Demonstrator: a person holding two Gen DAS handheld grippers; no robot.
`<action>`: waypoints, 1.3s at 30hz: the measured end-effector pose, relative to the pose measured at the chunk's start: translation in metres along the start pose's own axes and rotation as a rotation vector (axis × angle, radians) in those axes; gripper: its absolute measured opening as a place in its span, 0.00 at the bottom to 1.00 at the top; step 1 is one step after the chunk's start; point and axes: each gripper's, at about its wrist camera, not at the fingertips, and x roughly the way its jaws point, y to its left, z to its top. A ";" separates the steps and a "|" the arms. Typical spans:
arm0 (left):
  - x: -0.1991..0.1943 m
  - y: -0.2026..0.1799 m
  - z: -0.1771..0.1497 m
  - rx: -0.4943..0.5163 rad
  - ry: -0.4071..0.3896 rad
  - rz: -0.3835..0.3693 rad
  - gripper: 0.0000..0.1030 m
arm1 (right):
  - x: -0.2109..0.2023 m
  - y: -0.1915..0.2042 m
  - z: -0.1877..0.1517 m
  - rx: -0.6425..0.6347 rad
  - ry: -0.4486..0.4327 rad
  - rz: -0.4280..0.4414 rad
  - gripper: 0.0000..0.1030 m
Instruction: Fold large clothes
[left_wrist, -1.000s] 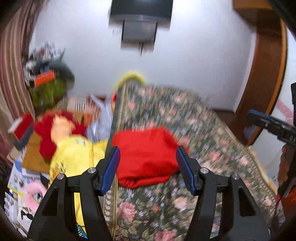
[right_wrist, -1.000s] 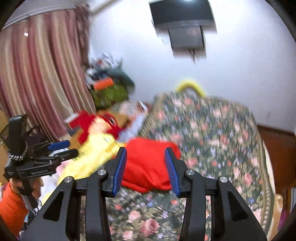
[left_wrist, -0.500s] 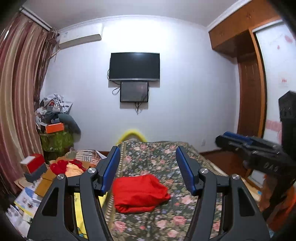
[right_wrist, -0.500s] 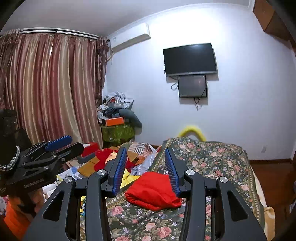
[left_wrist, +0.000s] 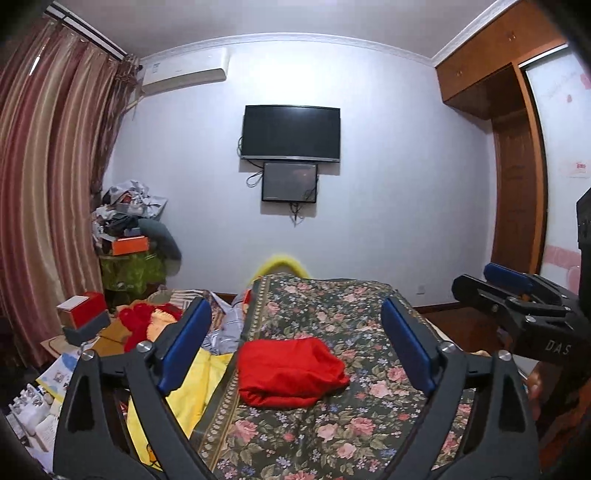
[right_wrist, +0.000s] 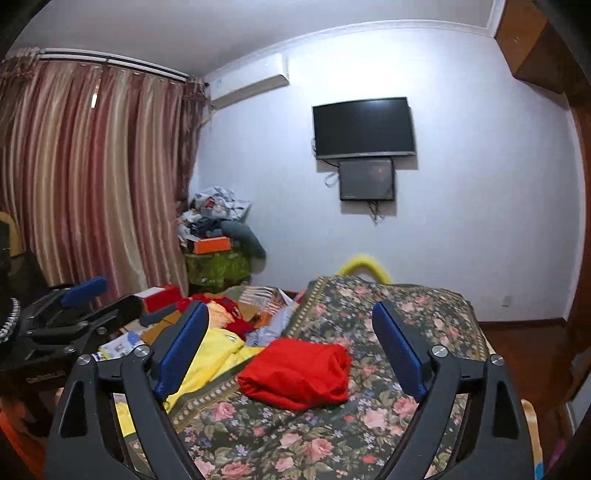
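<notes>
Withdrawn grippers (left_wrist: 295, 347); garment (left_wrist: 290, 371) beyond.

Red garment (left_wrist: 290, 369) (right_wrist: 299, 373) lies before me, folded into a compact, slightly rumpled bundle. It rests flat near the floral bedspread's (left_wrist: 351, 317) left edge.

Folded garment (left_wrist: 290, 371) on bed (left_wrist: 354, 306), near left edge; cluttered floor pile (left_wrist: 147, 325) left of bed; 2 screens (left_wrist: 290, 133) on wall behind.

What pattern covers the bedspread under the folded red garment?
A floral print on the bedspread, pink roses on dark green; clearest in the left wrist view.
</notes>
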 end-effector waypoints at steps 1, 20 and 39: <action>0.000 0.001 -0.001 -0.003 0.001 0.004 0.92 | 0.000 0.000 -0.001 0.001 0.005 -0.005 0.86; 0.005 0.000 -0.007 -0.016 0.013 0.011 0.96 | -0.008 -0.001 -0.005 0.007 0.011 0.007 0.87; 0.008 0.004 -0.009 -0.039 0.010 0.015 0.99 | -0.008 -0.003 -0.006 0.009 0.015 0.006 0.87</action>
